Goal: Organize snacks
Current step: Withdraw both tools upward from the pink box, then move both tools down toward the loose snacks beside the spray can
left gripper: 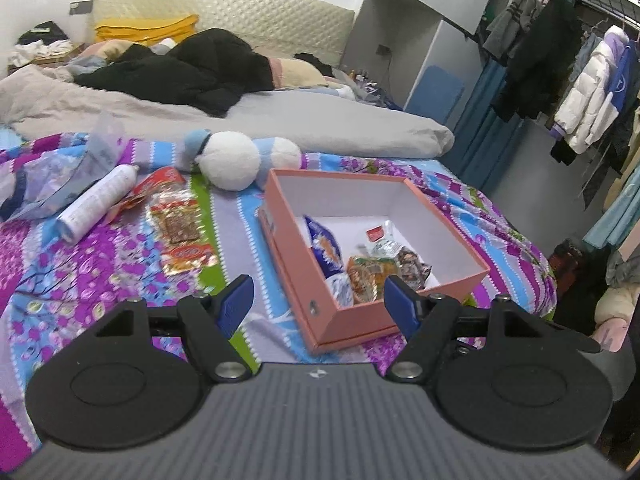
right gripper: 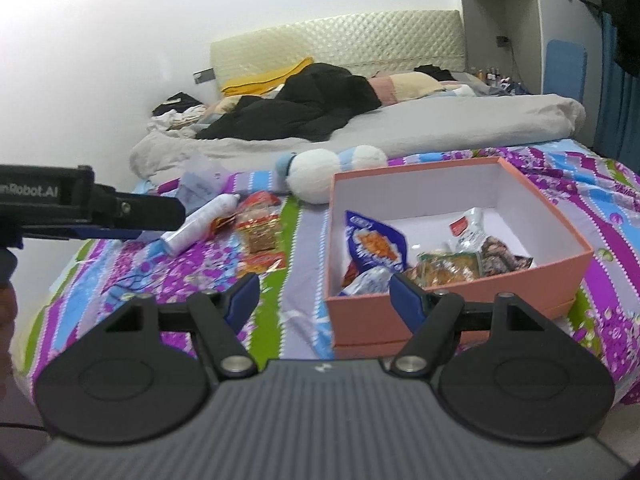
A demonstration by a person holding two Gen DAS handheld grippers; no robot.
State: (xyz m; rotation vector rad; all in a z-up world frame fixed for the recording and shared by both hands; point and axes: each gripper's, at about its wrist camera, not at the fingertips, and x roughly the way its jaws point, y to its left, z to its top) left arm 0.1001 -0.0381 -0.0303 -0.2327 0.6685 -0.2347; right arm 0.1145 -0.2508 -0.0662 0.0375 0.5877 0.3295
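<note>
An open pink box (left gripper: 308,280) (right gripper: 460,292) sits on the patterned bedspread and holds several snack packets, among them a blue one (left gripper: 326,246) (right gripper: 376,246). More snack packets (left gripper: 180,224) (right gripper: 260,236) lie loose on the bedspread left of the box. My left gripper (left gripper: 318,304) is open and empty, above the box's near left corner. My right gripper (right gripper: 324,300) is open and empty, just before the box's near wall. The left gripper's body also shows at the left edge of the right wrist view (right gripper: 92,210).
A white spray can (left gripper: 98,202) (right gripper: 200,222) lies beside the loose packets. A blue and white plush toy (left gripper: 236,158) (right gripper: 332,170) lies behind the box. Crumpled plastic (left gripper: 60,168) lies far left. Bedding and dark clothes cover the far bed; hanging clothes (left gripper: 580,80) stand right.
</note>
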